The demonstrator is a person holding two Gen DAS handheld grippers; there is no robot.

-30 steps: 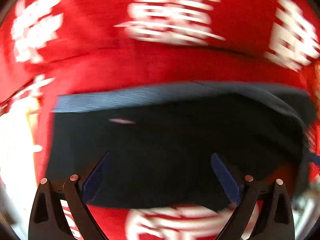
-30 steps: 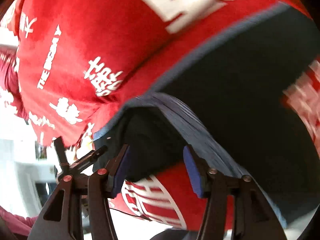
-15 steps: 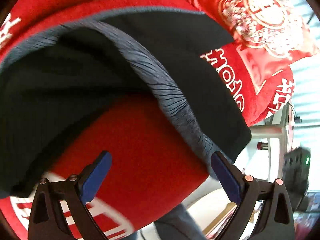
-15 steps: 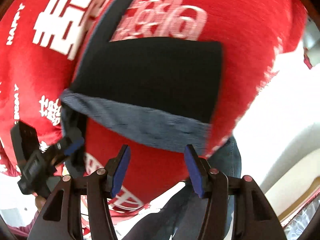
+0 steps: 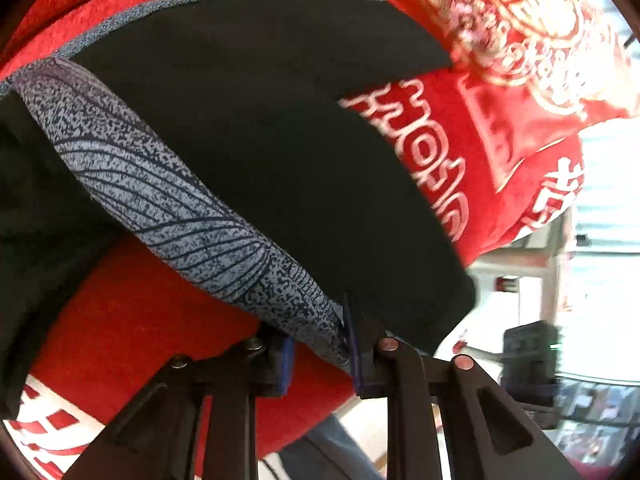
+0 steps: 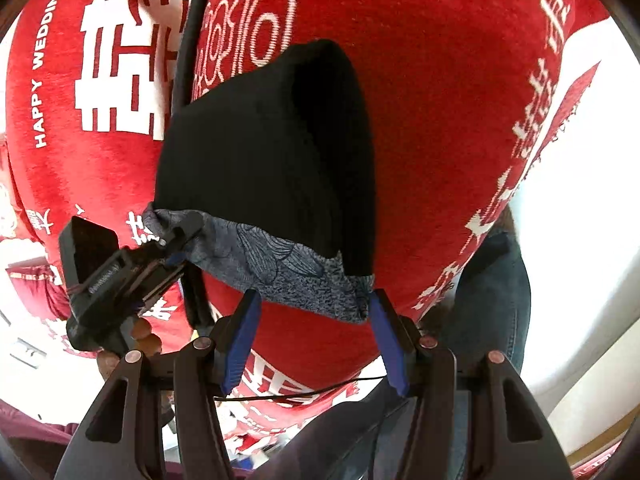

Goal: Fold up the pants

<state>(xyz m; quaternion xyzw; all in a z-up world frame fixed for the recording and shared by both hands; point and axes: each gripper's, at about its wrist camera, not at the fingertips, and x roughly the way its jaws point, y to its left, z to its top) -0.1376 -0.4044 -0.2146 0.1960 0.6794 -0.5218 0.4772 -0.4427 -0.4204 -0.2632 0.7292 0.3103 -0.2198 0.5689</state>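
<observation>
Black pants with a grey patterned waistband lie on a red blanket. My left gripper is shut on one end of the waistband. In the right wrist view the pants are partly lifted, and the left gripper holds the waistband's left corner. My right gripper is open, its blue pads either side of the waistband's right corner, just below it.
The red blanket with white characters covers the surface. A red and gold cushion lies at the far right. The person's jeans-clad legs stand at the blanket's near edge. A thin black cable runs below the right gripper.
My left gripper has closed on the waistband end. The right gripper has moved up to the waistband's other corner and stays open. The waistband is lifted off the blanket.
</observation>
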